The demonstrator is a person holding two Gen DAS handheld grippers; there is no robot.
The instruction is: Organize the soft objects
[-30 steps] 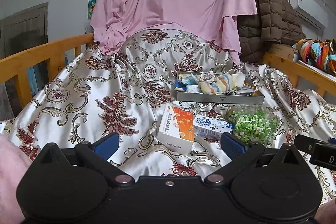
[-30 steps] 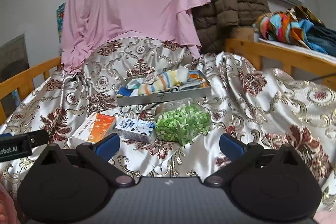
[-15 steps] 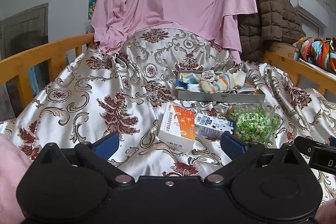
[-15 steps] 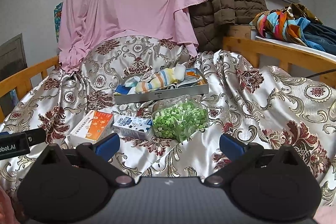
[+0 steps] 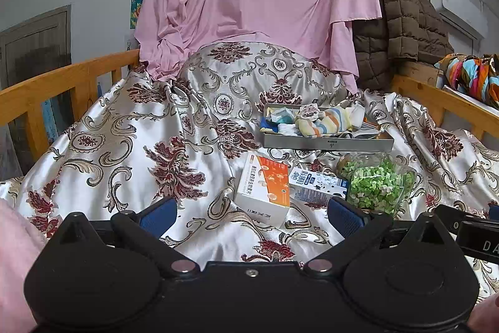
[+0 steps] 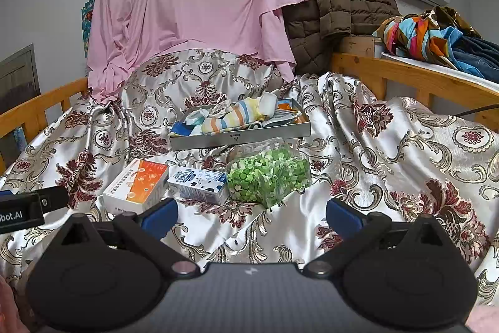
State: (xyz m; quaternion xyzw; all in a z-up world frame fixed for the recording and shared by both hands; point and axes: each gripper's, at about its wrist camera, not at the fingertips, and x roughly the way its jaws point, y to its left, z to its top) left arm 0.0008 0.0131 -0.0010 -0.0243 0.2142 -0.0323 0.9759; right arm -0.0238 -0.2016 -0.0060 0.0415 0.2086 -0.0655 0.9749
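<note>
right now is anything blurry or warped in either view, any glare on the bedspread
Left wrist view: sharp, fisheye bends the wooden rail; soft sheen on the bedspread, nothing washed out. Right wrist view: equally sharp, corners darkened; brighter sheen on the folds beside the tray.

Both hand-held grippers (image 5: 251,213) (image 6: 251,213) wide apart, empty.

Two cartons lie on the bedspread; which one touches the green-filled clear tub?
The blue-and-white milk carton: it lies against the clear tub, while the orange-and-white box sits on its far side, away from the tub.
</note>
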